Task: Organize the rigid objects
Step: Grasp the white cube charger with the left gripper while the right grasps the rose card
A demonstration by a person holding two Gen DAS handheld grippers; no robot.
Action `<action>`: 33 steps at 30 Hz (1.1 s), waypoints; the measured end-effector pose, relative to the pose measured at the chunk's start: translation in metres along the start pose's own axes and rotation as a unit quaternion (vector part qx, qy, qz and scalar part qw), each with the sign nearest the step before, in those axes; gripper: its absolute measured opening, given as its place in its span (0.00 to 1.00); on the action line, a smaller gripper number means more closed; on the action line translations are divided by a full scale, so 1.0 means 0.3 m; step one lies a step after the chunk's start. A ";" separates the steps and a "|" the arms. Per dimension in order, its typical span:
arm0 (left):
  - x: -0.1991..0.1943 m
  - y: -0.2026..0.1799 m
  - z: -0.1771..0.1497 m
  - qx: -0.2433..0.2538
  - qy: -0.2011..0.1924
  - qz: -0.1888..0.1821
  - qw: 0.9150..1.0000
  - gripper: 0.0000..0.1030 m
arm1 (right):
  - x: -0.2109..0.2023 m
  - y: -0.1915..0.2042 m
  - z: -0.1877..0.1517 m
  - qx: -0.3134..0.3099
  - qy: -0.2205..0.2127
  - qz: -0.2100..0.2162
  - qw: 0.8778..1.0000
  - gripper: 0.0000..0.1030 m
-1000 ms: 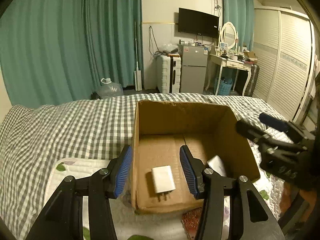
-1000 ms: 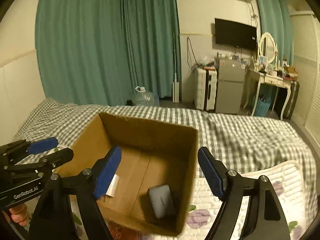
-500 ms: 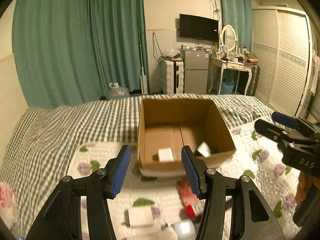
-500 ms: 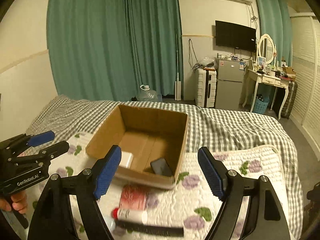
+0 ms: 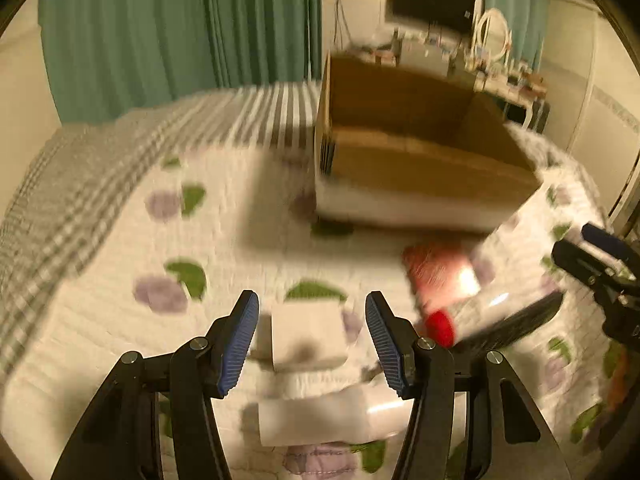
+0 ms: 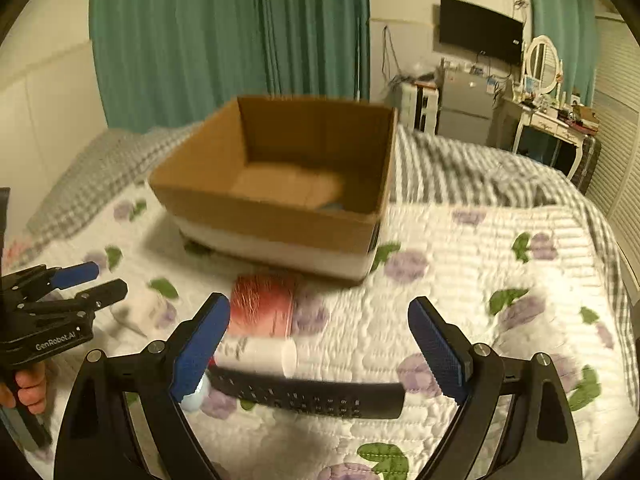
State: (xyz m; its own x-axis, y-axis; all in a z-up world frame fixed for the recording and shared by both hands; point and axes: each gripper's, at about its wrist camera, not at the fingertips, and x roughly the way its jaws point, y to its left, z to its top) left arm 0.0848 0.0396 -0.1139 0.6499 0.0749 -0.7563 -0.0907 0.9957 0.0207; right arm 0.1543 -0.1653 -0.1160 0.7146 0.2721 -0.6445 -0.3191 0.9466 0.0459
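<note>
The left claw (image 5: 312, 340) stood wide around a small white box (image 5: 308, 336); the wide right claw (image 6: 320, 352) faced a black remote (image 6: 308, 394) lying crosswise.

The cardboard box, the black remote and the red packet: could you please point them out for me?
cardboard box (image 6: 256, 216), right wrist view, front wall.
black remote (image 6: 308, 394), right wrist view, middle of the keypad.
red packet (image 6: 262, 308), right wrist view, centre of its face.
</note>
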 end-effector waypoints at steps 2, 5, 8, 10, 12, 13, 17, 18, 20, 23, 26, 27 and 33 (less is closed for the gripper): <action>0.036 0.004 -0.018 0.000 0.017 0.004 1.000 0.57 | 0.024 -0.001 -0.013 0.001 0.013 0.007 1.000 0.88; 0.070 0.009 -0.036 -0.004 0.037 0.006 0.999 0.57 | 0.037 -0.008 -0.023 0.005 0.018 0.010 1.000 0.88; 0.101 -0.005 -0.049 0.002 0.053 0.009 0.999 0.57 | 0.040 -0.014 -0.026 0.010 0.022 0.012 1.000 0.88; 0.115 -0.020 -0.046 0.012 0.056 0.020 0.998 0.57 | 0.045 -0.016 -0.028 0.011 0.025 0.011 1.000 0.88; 0.135 -0.026 -0.045 0.015 0.060 0.028 0.998 0.57 | 0.044 -0.016 -0.031 0.011 0.024 0.010 1.000 0.88; 0.144 -0.026 -0.045 0.013 0.062 0.028 0.998 0.57 | 0.044 -0.015 -0.030 0.011 0.024 0.009 1.000 0.88; 0.183 -0.026 -0.045 0.013 0.073 0.040 0.996 0.54 | 0.054 -0.004 -0.036 0.003 0.028 0.002 1.000 0.88; 0.187 -0.028 -0.042 0.012 0.070 0.038 0.997 0.53 | 0.058 0.000 -0.038 0.001 0.030 0.000 1.000 0.88; 0.179 -0.029 -0.038 0.012 0.066 0.036 0.997 0.51 | 0.065 0.006 -0.042 -0.005 0.034 -0.001 0.999 0.88; 0.154 -0.025 -0.026 0.006 0.053 0.030 0.998 0.51 | 0.077 0.014 -0.040 -0.009 0.038 0.005 0.999 0.88; 0.120 -0.023 0.010 0.000 0.036 0.026 0.999 0.51 | 0.108 0.033 -0.025 -0.016 0.045 0.011 0.999 0.88; 0.109 -0.024 0.034 -0.002 0.029 0.024 0.999 0.51 | 0.126 0.043 -0.018 -0.019 0.050 0.011 0.999 0.88; 0.101 -0.024 0.147 -0.004 -0.002 0.026 1.000 0.51 | 0.266 0.128 0.010 -0.031 0.089 0.013 0.995 0.88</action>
State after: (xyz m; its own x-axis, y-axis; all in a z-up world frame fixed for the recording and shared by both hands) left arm 0.1383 0.0372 -0.1082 0.6475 0.1270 -0.7514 -0.1306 0.9899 0.0548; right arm 0.2010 -0.1067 -0.1634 0.5857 0.2569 -0.7687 -0.3782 0.9255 0.0210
